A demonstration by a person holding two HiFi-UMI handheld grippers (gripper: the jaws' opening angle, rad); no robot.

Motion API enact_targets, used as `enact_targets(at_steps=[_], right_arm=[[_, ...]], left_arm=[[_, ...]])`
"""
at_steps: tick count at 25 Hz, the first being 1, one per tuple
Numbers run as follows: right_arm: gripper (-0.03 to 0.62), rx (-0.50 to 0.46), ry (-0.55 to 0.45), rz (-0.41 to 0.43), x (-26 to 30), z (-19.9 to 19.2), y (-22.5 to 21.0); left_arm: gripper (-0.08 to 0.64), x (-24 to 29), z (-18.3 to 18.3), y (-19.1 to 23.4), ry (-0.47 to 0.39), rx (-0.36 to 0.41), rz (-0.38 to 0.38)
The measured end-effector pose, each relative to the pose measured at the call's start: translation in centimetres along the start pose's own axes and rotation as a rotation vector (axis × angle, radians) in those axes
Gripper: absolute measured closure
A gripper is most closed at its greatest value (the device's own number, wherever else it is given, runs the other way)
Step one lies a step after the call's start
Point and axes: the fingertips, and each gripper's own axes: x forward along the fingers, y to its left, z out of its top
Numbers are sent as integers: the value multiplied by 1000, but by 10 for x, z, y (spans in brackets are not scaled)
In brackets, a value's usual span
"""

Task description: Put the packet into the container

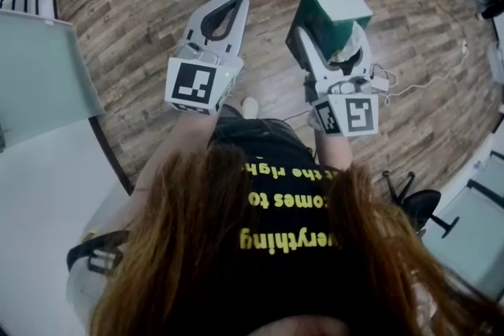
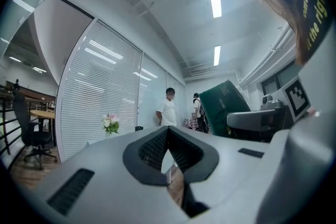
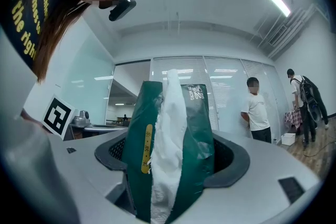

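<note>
While I'm standing here looking down at the wood floor [image 1: 134,4], my right gripper [image 1: 335,39] has its fingers [image 3: 234,157] clamped on the green packet [image 3: 197,123], one finger against each broad side. It sits roughly upright between them. White tissue [image 3: 168,128] is bulging out of the slit that faces the camera, and a yellow strip [image 3: 148,147] runs right beside it. From the head view the packet pokes out past the fingertips, up in the air over the floor and not resting on anything.

My left gripper [image 1: 235,2] hangs just beside the right one at about the same height. Its fingers [image 2: 149,149] are closed tip to tip with nothing between them.

Further back, two people [image 3: 257,107] stand by a wall of white blinds [image 2: 100,86], and there's a bunch of flowers [image 2: 110,123] in front of it.
</note>
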Motion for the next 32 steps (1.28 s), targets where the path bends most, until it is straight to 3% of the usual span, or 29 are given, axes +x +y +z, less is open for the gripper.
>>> enact_targets(at_steps=[19, 32], right_arm=[[213, 32, 9, -25, 17, -9, -24], [212, 19, 5, -75, 93, -12, -42]], left_arm=[[558, 26, -8, 15, 18, -9, 4], [558, 83, -4, 83, -13, -7, -21]])
